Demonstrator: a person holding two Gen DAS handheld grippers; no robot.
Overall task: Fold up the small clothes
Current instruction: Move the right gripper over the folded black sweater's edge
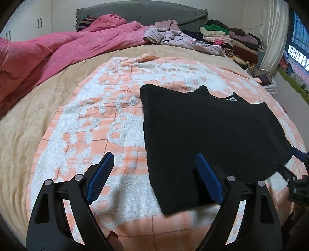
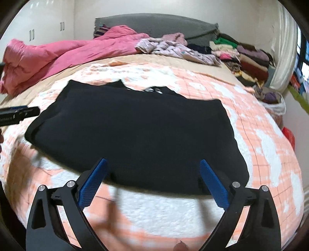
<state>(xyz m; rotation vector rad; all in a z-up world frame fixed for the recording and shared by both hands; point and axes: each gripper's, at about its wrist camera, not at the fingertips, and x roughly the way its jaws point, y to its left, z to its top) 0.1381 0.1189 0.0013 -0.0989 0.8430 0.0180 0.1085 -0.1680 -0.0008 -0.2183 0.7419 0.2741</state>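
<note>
The left hand-held gripper (image 1: 154, 173) is released, its blue pads (image 1: 100, 177) spread wide above the bed, the right pad over the near left corner of the black garment (image 1: 202, 135) without pinching it. The right hand-held gripper (image 2: 153, 180) is likewise released, both pads hovering over the garment's near edge. The black garment (image 2: 135, 135) lies flat and folded into a rough rectangle on an orange-and-white fleece blanket (image 1: 96, 125), with a scrap of white lettering (image 2: 154, 90) showing at its far edge. The blanket is spread over a beige bedcover (image 1: 29, 115). Farther back a pink duvet (image 1: 58, 50) is bunched along the left side, a loose heap of pale lilac clothes (image 1: 173, 36) sits near the grey headboard (image 1: 141, 13), and a stack of folded clothes (image 1: 231, 40) stands at the far right corner. White cupboard doors (image 1: 23, 25) show at the far left, a window (image 1: 299, 48) at the right. In the left view the right hand-held gripper is cut off at the frame's right edge; the right view is blurred, and the lettering cannot be read.
</note>
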